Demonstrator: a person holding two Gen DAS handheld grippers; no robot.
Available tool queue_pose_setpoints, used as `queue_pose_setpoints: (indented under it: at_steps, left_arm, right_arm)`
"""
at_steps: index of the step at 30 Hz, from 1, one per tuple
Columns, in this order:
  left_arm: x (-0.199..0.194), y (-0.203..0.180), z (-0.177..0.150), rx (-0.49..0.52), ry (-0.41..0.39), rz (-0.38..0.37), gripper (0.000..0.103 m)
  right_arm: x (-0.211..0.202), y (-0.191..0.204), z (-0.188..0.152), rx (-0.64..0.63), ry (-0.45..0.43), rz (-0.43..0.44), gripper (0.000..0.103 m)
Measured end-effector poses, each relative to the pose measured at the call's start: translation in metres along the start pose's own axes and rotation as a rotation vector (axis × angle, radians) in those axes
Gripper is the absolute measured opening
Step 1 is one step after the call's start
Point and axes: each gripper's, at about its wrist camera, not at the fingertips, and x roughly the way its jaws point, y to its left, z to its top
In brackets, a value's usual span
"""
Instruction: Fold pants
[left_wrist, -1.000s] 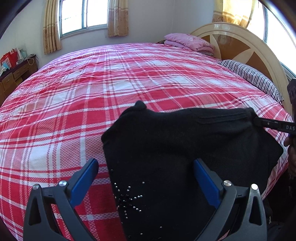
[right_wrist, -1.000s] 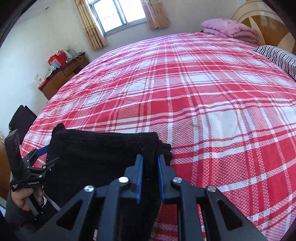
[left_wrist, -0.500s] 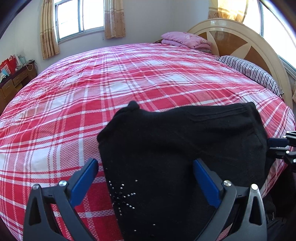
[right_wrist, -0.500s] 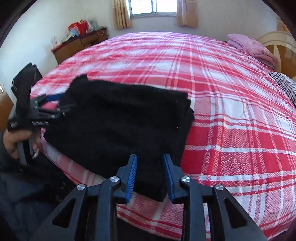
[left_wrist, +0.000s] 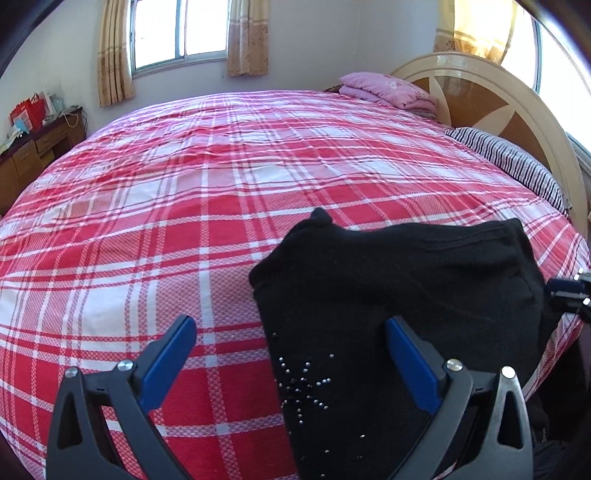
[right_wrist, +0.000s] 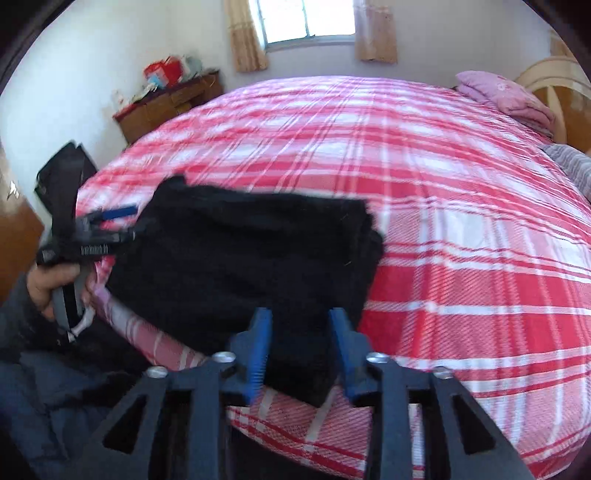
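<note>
Pants sit folded at the lower right of the left wrist frame on the bed, long axis left-right, nearer the half-open, empty right hand-held gripper than the wide-open left hand-held gripper.

Bed: red plaid cover
Headboard side: pink blanket, striped pillow
Wall: window, wooden desk

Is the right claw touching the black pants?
Cannot tell. In the blurry right wrist view the open right claw frames the pants' corner; no clear contact or gap.
</note>
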Motion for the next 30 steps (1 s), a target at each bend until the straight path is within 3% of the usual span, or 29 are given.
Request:
queue_pose_setpoints:
  at_steps: [1,3,9,22,28,30]
  left_arm:
    - [0.001,-0.001,0.0,0.001,-0.001,-0.002,0.103]
    - [0.004,0.0,0.0,-0.016,0.004,-0.024,0.103]
    - [0.008,0.004,-0.002,-0.053,0.012,-0.066,0.103]
    - [0.018,0.002,-0.001,-0.07,0.018,-0.124,0.103]
    - [0.02,0.0,0.002,-0.045,0.025,-0.158,0.103]
    - [0.018,-0.001,0.001,-0.045,0.02,-0.177,0.097]
  right_arm:
    - [-0.003,-0.007,0.003,0.034,-0.017,-0.013,0.061]
    - [-0.005,-0.022,0.007,0.115,-0.042,0.005,0.062]
    - [0.025,-0.058,0.008,0.298,0.024,0.062,0.062]
    - [0.049,-0.046,0.013,0.293,0.031,0.118,0.062]
    - [0.049,-0.049,0.011,0.317,0.013,0.151,0.048]
    - [0.048,-0.051,0.009,0.333,0.004,0.197,0.035]
